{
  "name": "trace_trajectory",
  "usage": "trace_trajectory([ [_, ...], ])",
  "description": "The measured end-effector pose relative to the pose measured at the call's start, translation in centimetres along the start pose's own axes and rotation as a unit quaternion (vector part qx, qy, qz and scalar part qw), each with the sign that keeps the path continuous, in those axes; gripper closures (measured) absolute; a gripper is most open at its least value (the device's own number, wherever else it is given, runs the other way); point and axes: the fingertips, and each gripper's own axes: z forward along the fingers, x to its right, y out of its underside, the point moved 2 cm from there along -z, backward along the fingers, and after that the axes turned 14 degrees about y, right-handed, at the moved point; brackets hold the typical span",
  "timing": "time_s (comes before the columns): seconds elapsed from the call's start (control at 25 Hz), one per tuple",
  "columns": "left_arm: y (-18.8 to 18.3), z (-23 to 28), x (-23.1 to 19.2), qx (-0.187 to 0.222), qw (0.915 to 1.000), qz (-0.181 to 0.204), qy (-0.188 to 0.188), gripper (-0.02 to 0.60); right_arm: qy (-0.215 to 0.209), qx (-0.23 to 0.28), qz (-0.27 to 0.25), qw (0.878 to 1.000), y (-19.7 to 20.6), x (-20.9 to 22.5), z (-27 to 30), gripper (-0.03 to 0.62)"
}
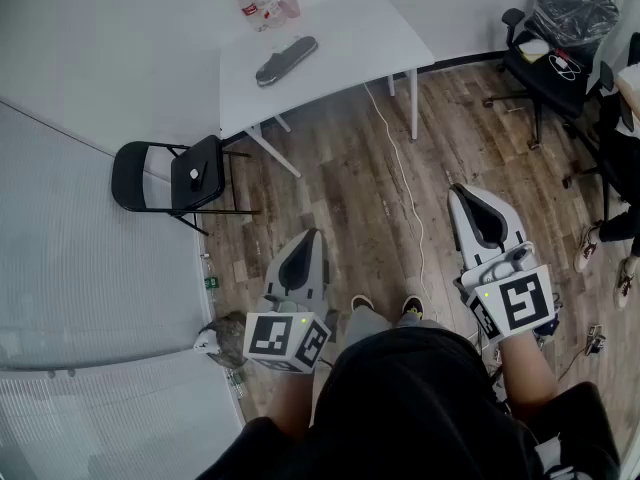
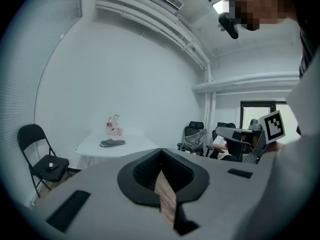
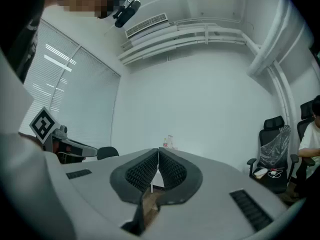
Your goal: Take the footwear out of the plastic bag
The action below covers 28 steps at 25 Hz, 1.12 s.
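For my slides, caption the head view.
Both shut, the left gripper and right gripper hover over the wood floor; grey footwear on the white table ahead.

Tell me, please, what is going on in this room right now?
A person stands on the wood floor with a tool in each hand. The left tool and the right tool are both shut and empty, well short of the white table. A grey item, seemingly the footwear, lies untouched on it beside some bottles; whether a bag wraps it is too small to tell.
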Motion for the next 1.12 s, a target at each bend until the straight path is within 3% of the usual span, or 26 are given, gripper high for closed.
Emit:
trace_trajectory([
  [0.64,-0.5,-1.0,1.9,-0.001,0.9998,0.02,-0.005,0.558,-0.023,0.009,0.028,0.999,-0.2,0.1,-1.3,0.574],
  [1.12,-1.2,-0.9,0.2,0.002,0.9994,0.03,-0.014,0.558,-0.032,0.02,0.041,0.998,-0.4,-0.1,0.3,0.574],
])
